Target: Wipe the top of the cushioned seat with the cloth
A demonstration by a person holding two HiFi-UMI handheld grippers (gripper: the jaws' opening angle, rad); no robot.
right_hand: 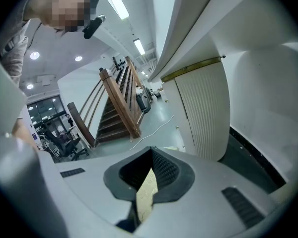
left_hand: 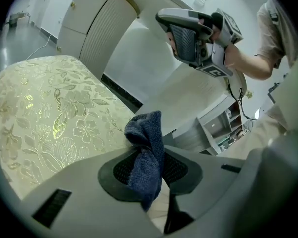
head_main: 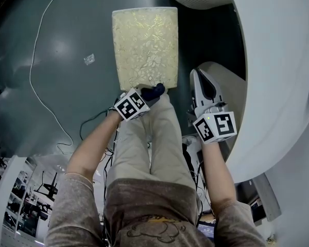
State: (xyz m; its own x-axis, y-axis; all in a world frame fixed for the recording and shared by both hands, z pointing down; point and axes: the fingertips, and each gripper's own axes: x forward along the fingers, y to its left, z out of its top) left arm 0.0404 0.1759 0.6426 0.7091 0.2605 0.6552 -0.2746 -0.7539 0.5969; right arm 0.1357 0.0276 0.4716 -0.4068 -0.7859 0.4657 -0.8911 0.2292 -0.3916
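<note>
From the head view, the cushioned seat (head_main: 144,45) stands on the dark floor (head_main: 67,60) straight in front of the person. Its cream top with a gold flower pattern faces up, and its long axis runs from near to far. Its near edge is covered by the left gripper (head_main: 139,99) and the cloth (head_main: 154,91), and whatever is under the top cannot be seen. Here the dark blue cloth is mostly hidden behind the marker cube (head_main: 131,106), so only a small bunch shows at the near right corner of the seat. The left gripper view shows it better: both jaws are pressed together on the cloth (left_hand: 146,148), which sticks up crumpled between them, just beside the seat (left_hand: 44,113) edge. The right gripper (head_main: 203,81) is held to the right of the seat, apart from it, in front of a white curved wall (head_main: 278,60). In the right gripper view its jaws appear to meet at the tips with nothing between them. Only a thin strip of the seat (right_hand: 146,195) shows through the slit below. A wooden staircase (right_hand: 119,103) stands far behind. The only print is the black and white square markers on the cubes. The drawing on the person's shirt is cut off at the lower border.
</note>
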